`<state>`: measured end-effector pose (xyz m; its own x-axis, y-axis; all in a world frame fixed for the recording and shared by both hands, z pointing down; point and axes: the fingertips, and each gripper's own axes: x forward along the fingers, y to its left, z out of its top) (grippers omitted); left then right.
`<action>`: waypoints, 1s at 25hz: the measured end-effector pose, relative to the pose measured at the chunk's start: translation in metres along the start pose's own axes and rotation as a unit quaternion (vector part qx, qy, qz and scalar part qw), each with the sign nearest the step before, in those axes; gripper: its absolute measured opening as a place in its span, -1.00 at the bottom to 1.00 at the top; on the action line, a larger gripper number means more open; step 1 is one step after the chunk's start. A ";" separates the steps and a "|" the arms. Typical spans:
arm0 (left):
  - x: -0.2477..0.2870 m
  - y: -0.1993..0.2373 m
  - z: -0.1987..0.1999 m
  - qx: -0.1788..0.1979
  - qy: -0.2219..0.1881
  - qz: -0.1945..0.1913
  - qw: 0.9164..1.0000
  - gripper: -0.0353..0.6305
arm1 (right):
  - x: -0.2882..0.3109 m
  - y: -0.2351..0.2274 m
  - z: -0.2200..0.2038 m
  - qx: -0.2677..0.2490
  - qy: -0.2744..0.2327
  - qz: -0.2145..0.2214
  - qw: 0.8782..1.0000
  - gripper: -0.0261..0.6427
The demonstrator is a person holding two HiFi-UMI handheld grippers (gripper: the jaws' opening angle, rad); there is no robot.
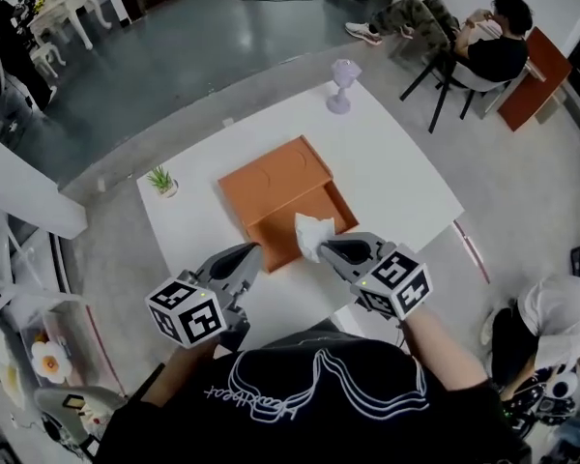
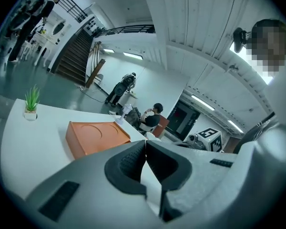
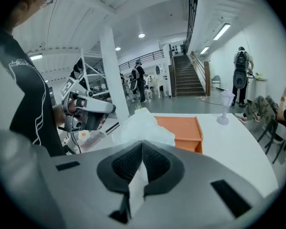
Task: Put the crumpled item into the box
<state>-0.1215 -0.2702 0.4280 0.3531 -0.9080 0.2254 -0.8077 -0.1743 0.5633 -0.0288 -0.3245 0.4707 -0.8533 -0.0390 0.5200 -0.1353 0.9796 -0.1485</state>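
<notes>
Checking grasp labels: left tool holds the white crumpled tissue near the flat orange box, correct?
No: the right tool holds the white crumpled tissue near the flat orange box; the left tool is shut, empty. See the right gripper view.

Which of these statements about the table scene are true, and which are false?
1. The right claw grips the crumpled white paper tissue. True.
2. The tissue lies inside the flat orange box. False: the claw holds it at the box's near edge.
3. The left claw holds the small green potted plant. False: it is shut and empty, and the plant stands on the white table.
4. A person sits beyond the table's far side. True.
</notes>
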 end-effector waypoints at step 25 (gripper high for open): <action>-0.014 0.049 -0.015 -0.065 -0.113 0.191 0.973 -0.88 | 0.117 -0.059 -0.070 -0.301 0.268 0.130 0.906 -0.90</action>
<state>-0.1594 -0.2601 0.4639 -0.0869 -0.9601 0.2657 -0.7878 0.2295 0.5716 -0.0851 -0.3734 0.5995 -0.4274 0.1519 0.8912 0.4730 0.8776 0.0772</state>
